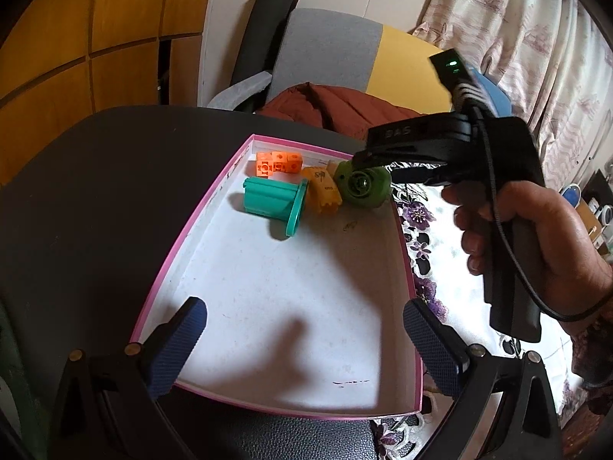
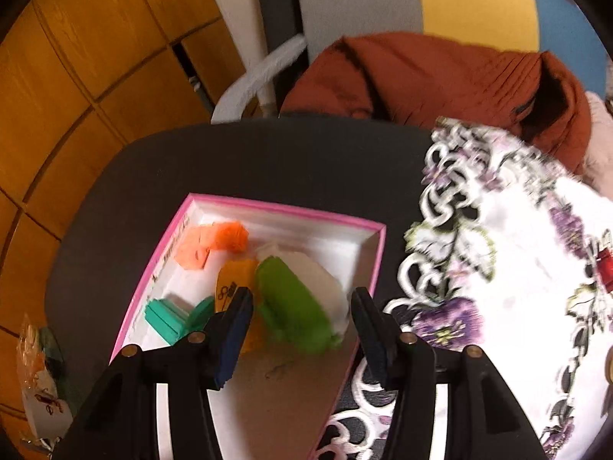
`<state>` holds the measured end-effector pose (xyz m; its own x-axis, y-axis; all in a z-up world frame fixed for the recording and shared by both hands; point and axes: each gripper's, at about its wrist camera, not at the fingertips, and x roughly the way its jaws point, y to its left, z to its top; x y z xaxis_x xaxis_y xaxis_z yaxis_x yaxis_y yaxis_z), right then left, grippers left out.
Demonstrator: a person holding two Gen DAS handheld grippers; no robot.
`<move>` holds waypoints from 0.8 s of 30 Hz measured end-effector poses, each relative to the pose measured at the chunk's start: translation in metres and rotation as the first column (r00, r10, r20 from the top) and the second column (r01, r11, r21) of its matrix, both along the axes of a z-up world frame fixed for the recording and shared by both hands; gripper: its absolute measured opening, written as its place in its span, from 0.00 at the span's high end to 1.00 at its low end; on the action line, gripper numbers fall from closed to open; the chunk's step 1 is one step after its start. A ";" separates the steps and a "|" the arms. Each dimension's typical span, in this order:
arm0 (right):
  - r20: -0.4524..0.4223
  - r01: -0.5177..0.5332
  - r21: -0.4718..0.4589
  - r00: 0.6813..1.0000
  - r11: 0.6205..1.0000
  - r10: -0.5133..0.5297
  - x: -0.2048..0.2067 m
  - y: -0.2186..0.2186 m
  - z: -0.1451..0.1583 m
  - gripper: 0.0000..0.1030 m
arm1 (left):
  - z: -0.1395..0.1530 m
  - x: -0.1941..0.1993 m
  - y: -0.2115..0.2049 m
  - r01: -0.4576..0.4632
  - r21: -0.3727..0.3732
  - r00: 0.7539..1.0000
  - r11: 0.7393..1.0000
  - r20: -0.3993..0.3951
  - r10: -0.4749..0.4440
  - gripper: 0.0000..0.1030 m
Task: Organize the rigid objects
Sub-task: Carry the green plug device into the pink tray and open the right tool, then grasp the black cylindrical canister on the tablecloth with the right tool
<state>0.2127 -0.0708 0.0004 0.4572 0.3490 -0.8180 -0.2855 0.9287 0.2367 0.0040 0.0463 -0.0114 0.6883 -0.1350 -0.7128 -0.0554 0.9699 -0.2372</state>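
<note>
A pink-rimmed white box (image 1: 199,211) lies on a black table (image 1: 95,191). In its far end are an orange block piece (image 1: 277,163), a teal flanged piece (image 1: 274,203), a yellow-orange piece (image 1: 323,191) and a green round piece (image 1: 362,186). My left gripper (image 1: 304,341) is open and empty over the box's near end. My right gripper (image 2: 302,329) is open, just above the green piece (image 2: 293,306), which lies between its fingers (image 2: 235,326). In the left wrist view the right gripper's tips (image 1: 373,161) sit at the green piece. The orange block (image 2: 214,245), yellow piece (image 2: 233,280) and teal piece (image 2: 176,316) show blurred.
A floral cloth (image 2: 498,268) covers the table right of the box. A chair with a red-brown garment (image 1: 337,107) stands behind the table. Wooden cabinet doors (image 1: 76,38) are at the left. A small bag (image 2: 42,375) lies off the table's left side.
</note>
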 end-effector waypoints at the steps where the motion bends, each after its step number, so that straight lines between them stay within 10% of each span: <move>1: 0.016 -0.001 -0.006 1.000 1.000 0.001 -0.002 -0.002 0.003 0.48 | 0.000 0.000 -0.001 0.002 -0.003 1.000 1.000 0.000 -0.002 0.00; 11: 0.129 0.052 -0.078 0.991 0.996 -0.041 -0.045 -0.042 0.016 0.48 | 0.001 -0.003 -0.009 0.012 -0.005 1.000 1.000 0.001 -0.012 0.00; 24: 0.060 0.096 -0.189 0.995 0.977 -0.086 -0.100 -0.123 0.005 0.48 | 0.002 -0.004 -0.043 0.103 -0.006 0.995 0.995 -0.002 -0.103 0.00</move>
<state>0.1125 -0.1937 0.0056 0.5229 0.1431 -0.8403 -0.2052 0.9780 0.0389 0.0001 0.0032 -0.0094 0.6688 -0.2093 -0.7134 0.0441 0.9690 -0.2429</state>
